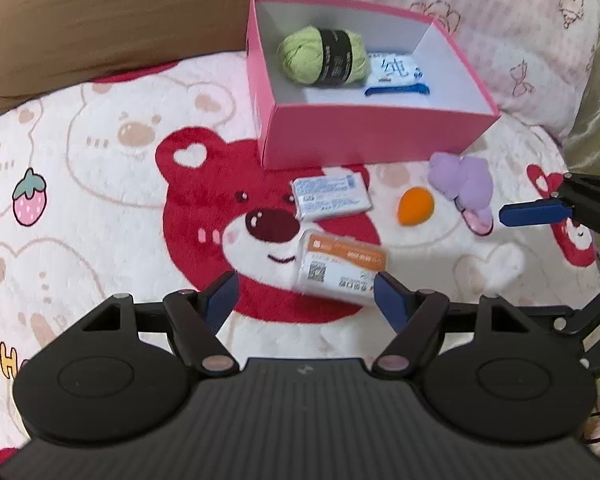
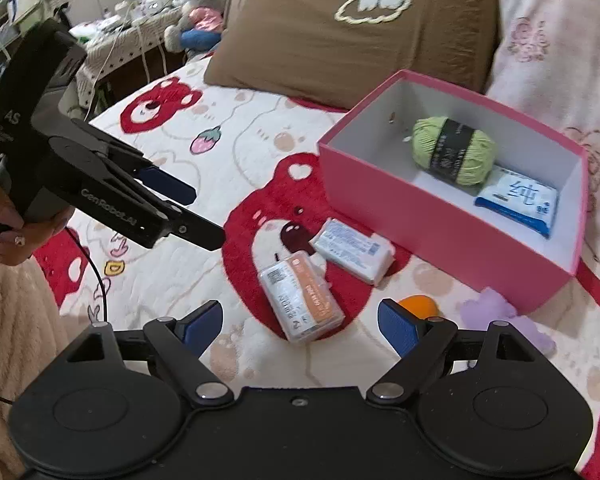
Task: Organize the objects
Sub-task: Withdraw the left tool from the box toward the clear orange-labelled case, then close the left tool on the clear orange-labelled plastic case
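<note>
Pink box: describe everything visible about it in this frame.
The pink box is an open, lidless rectangular carton, apparently cardboard, pink outside and white inside. It sits upright on the bear-print blanket, in front of the pillows. Inside lie a green yarn ball with a black band and a blue-and-white tissue pack, side by side. A purple plush toy lies close against its near corner. Neither gripper touches it.

Open left tongs (image 1: 305, 296) above orange-labelled packet (image 1: 340, 266)

Pink box (image 1: 364, 136) holds green yarn (image 1: 324, 56) and a tissue pack (image 1: 396, 72), seemingly touching.
</note>
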Tool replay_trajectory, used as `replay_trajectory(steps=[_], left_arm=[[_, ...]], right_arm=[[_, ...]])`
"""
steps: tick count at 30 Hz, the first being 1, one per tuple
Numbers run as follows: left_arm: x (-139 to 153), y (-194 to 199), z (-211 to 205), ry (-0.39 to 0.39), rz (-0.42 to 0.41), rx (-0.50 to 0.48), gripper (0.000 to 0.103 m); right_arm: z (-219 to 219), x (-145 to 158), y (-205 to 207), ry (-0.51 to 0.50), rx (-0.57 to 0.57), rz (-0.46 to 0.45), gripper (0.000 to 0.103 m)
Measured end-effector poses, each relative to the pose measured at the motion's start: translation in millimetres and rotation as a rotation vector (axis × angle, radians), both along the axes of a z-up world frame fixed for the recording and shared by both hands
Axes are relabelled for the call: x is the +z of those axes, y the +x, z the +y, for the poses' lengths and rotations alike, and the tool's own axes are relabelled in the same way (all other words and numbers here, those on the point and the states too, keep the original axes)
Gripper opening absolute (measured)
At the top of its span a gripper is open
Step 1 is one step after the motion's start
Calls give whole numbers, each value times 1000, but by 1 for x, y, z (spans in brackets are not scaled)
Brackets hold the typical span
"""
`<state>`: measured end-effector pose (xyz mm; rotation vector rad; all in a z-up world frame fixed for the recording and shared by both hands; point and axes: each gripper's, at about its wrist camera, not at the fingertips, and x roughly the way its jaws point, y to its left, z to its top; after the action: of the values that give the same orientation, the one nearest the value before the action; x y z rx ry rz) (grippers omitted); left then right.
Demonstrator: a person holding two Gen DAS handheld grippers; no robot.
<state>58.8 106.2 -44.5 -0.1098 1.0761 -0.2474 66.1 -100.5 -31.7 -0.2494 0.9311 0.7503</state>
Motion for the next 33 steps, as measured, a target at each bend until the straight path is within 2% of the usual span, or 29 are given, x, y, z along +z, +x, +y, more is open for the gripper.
replay_trajectory(steps=[6, 12, 21, 25, 27, 33], left_arm=[[-6, 4, 5, -8, -18, -18, 74], [-27, 13, 4, -13, 59, -5, 74], [-52, 18, -12, -8, 93, -7, 74], [-63, 24, -16, -6, 114, -24, 80], [-66, 27, -16, -4, 115, -23, 82], [-74, 33, -19, 8, 105, -37, 87]], right_arm=[[15, -16, 0, -25, 38, 20, 88], [23, -33, 3, -42, 60, 41, 88], [40, -64, 5, -62, 60, 65, 88], [39, -78, 11, -42, 23, 87, 88], [35, -87, 18, -8, 1, 138, 88], [19, -114, 32, 61, -144, 230, 88]])
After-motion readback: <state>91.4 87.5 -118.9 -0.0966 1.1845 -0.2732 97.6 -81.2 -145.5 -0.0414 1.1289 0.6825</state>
